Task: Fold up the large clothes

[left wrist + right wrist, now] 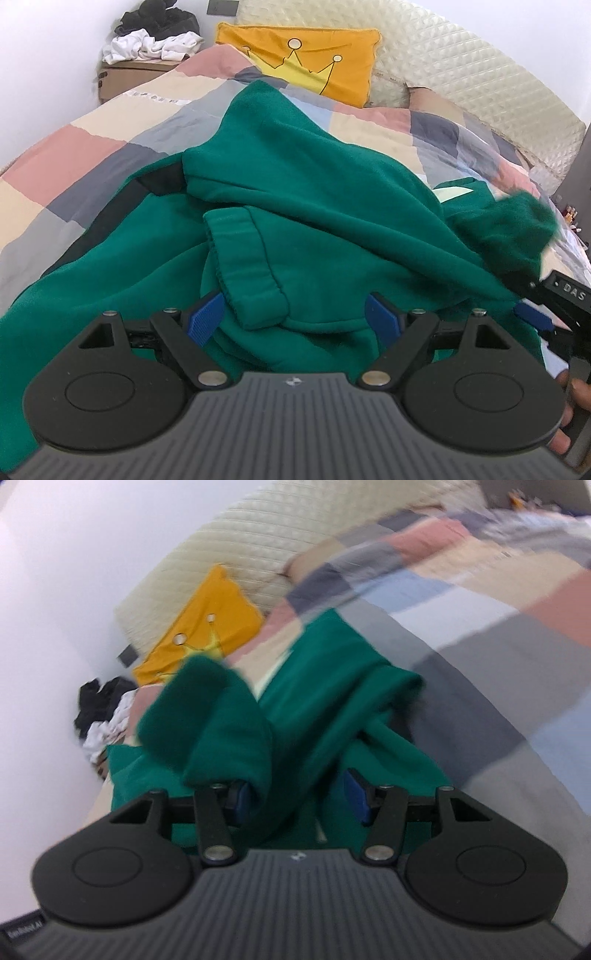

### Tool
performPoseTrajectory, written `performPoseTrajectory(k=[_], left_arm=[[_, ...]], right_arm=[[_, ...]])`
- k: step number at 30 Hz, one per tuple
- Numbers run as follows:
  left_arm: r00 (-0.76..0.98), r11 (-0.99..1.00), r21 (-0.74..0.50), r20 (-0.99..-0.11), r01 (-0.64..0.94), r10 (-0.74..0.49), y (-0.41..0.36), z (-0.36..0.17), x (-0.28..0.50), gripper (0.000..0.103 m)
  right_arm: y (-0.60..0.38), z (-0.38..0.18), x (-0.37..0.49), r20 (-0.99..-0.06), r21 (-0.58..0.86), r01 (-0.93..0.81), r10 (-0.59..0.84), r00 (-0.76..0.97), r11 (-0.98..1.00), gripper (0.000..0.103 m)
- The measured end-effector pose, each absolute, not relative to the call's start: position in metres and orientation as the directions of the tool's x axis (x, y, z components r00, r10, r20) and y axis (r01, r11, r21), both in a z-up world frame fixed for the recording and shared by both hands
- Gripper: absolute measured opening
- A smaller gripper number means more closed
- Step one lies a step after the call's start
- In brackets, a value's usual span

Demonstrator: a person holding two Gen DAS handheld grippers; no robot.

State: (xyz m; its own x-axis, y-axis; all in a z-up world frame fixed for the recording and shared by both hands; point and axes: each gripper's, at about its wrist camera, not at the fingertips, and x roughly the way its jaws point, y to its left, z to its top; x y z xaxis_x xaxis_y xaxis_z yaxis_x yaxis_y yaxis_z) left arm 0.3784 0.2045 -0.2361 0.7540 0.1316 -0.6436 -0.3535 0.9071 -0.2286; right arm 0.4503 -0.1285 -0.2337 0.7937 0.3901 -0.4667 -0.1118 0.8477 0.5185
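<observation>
A large green sweatshirt [317, 206] lies crumpled on the patchwork bed quilt [85, 147]. One sleeve with a ribbed cuff [255, 291] lies folded over its body. My left gripper [295, 317] is open, its blue pads on either side of that cuff, just above the cloth. My right gripper [299, 797] is open with a thick fold of the green sweatshirt [229, 731] draped over its left finger and lying between the jaws. The right wrist view is blurred. The right gripper also shows in the left wrist view [535, 317] at the right edge under the cloth.
A yellow pillow with a crown drawing [314, 62] leans on the quilted cream headboard [461, 74]. A cardboard box [129, 74] with black and white clothes [155, 33] stands at the bed's far left by the wall.
</observation>
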Motion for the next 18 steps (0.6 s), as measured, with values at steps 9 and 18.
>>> performPoseTrajectory(k=[9,18], left_arm=[[0.748,0.895,-0.266,-0.656,-0.358,0.104,0.209,-0.241,0.381,0.087],[0.746,0.896,-0.265,-0.659,-0.356,0.101,0.211,-0.243,0.385,0.087]], right_arm=[[-0.154,-0.23,0.437,-0.498,0.523,0.015,0.291,0.817,0.852,0.056],[-0.151,-0.245,0.447,-0.589,0.469,0.01,0.305,0.748,0.883,0.055]])
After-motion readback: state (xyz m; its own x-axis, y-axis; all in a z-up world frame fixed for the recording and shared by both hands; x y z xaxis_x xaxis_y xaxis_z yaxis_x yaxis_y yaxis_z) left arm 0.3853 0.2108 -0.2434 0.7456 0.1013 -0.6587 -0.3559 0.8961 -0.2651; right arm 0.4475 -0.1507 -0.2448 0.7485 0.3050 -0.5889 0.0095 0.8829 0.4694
